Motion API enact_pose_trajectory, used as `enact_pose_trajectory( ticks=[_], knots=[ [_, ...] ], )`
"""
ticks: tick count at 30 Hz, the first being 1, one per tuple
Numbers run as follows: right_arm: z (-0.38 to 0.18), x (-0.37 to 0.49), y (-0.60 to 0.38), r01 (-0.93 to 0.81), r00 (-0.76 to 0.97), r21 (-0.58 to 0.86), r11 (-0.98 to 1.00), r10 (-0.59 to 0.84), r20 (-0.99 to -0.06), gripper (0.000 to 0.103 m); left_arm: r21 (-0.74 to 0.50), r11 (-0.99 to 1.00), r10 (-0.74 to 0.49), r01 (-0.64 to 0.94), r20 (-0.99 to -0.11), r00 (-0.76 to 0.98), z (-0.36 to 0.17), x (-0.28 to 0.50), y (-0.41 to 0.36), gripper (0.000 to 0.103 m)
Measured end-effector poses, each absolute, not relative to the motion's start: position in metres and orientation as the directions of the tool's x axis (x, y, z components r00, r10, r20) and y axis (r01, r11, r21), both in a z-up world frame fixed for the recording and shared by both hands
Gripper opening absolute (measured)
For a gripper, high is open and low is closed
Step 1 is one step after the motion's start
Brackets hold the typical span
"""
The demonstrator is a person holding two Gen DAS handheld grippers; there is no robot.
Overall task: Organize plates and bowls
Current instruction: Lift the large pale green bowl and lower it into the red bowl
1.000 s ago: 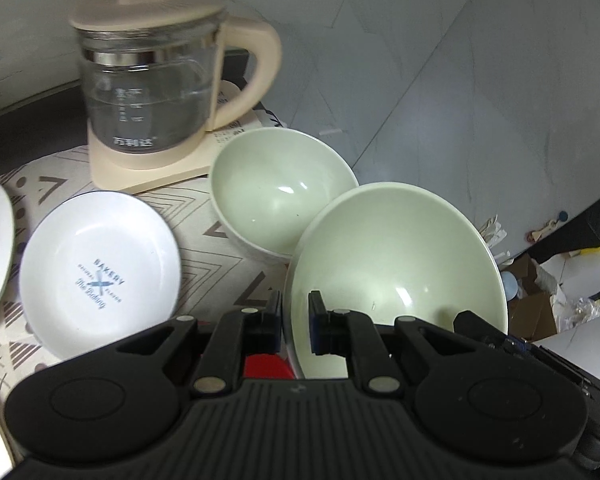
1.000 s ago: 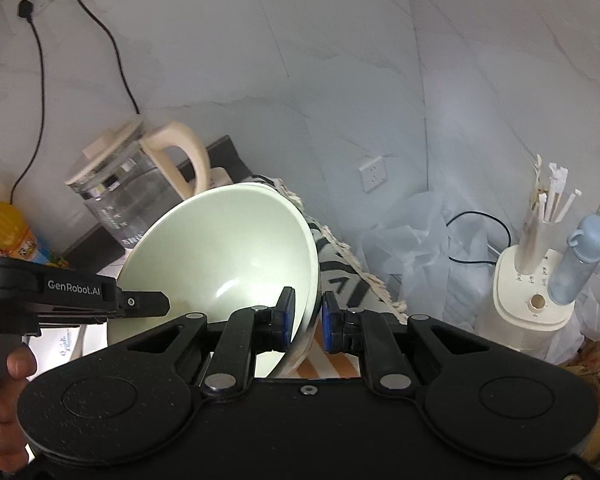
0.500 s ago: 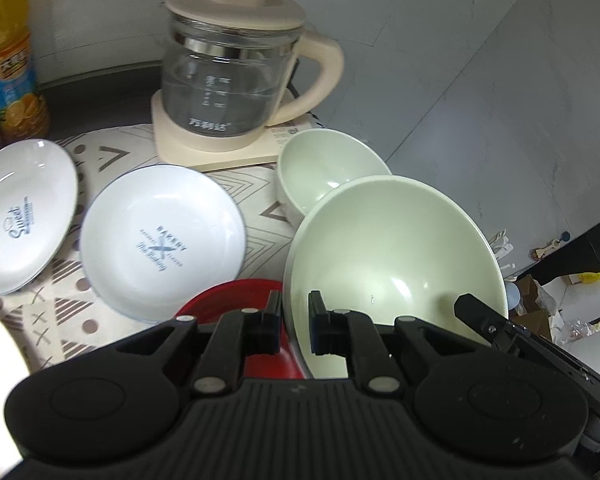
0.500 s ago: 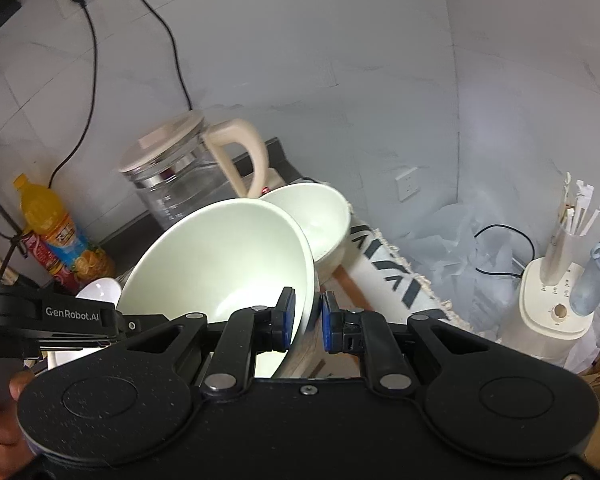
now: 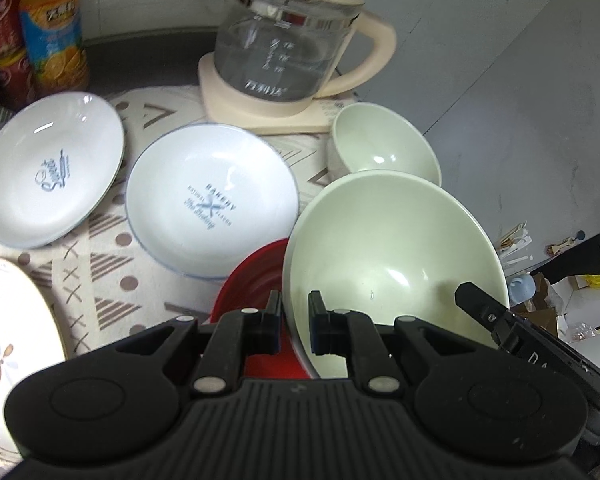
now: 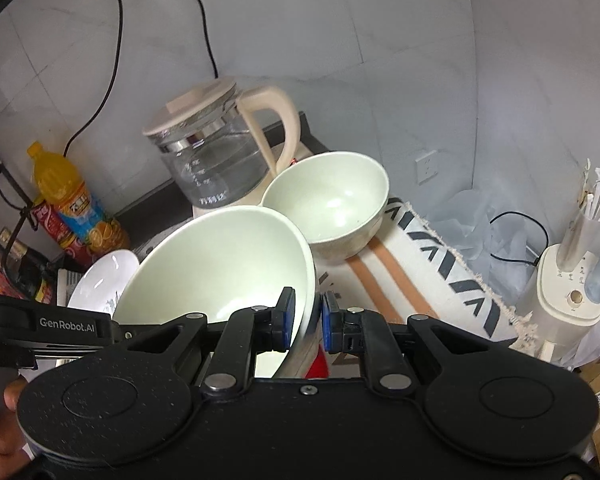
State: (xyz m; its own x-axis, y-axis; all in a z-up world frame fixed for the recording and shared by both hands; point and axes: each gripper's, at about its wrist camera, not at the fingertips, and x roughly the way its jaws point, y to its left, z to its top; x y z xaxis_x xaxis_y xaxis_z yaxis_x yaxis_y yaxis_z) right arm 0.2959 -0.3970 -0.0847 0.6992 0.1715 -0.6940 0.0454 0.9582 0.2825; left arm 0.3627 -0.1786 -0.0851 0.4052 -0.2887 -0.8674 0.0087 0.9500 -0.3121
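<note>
Both grippers, left gripper (image 5: 294, 326) and right gripper (image 6: 307, 320), are clamping the large green bowl (image 5: 392, 256) by its rim; I'd be keeping it level while nesting it beside the kettle (image 5: 288, 40).

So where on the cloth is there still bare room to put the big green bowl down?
Free: the striped cloth right of the small green bowl, out to its fringed edge. Crowded: the Bakery plate, Sweets plate and red dish sit close together left of the big green bowl, with the kettle behind.
</note>
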Motion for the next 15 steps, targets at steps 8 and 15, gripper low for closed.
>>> enact_pose_trajectory(
  ticks=[8, 15],
  knots=[
    [-0.099, 0.295, -0.383, 0.037, 0.666, 0.251, 0.967, 0.164, -0.728, 0.013, -0.312, 0.950, -0.285, -0.021, -0.891, 0.353, -0.103, 0.359, -0.169, 0.011],
    [-0.108, 0.297, -0.375, 0.022, 0.639, 0.227, 0.974, 0.160, -0.752, 0.011, -0.309, 0.950, -0.280, -0.047, -0.907, 0.314, -0.116, 0.359, -0.163, 0.011]
  ],
)
